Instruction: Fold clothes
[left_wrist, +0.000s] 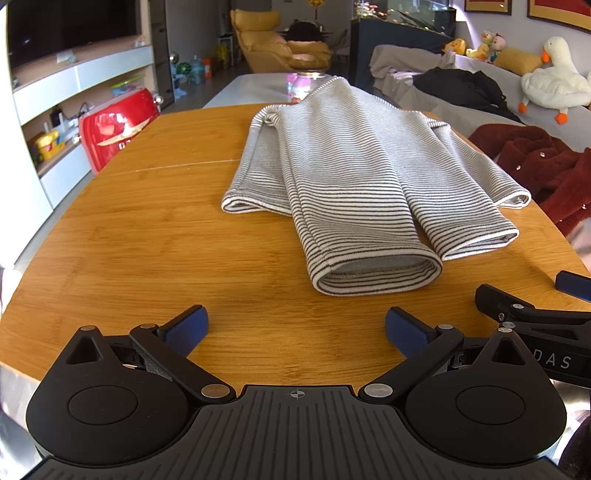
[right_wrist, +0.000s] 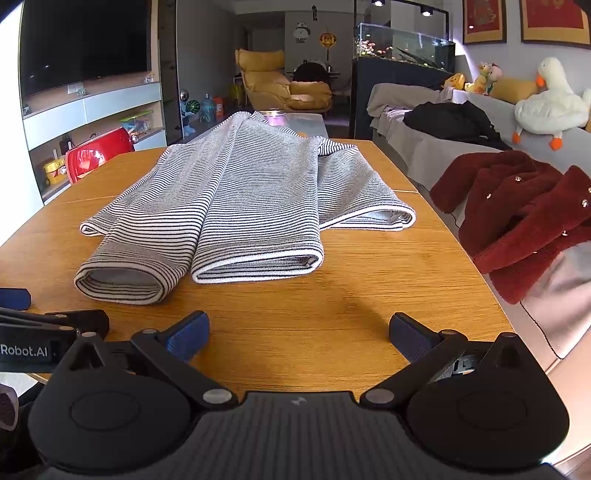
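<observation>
Striped garment (left_wrist: 354, 177) lies part-folded on the wooden table (left_wrist: 147, 240), its two tube ends pointing toward me, well ahead of both tools. My left gripper (left_wrist: 295, 328) stands wide open with nothing between its blue pads (left_wrist: 188, 326); my right gripper (right_wrist: 299, 332) is spread just as wide and empty too. Only the left view catches the right tool's finger at its right edge. The right view shows far more of the red fleece coat (right_wrist: 524, 221) draped on the grey sofa (right_wrist: 417, 147) beside the table.
</observation>
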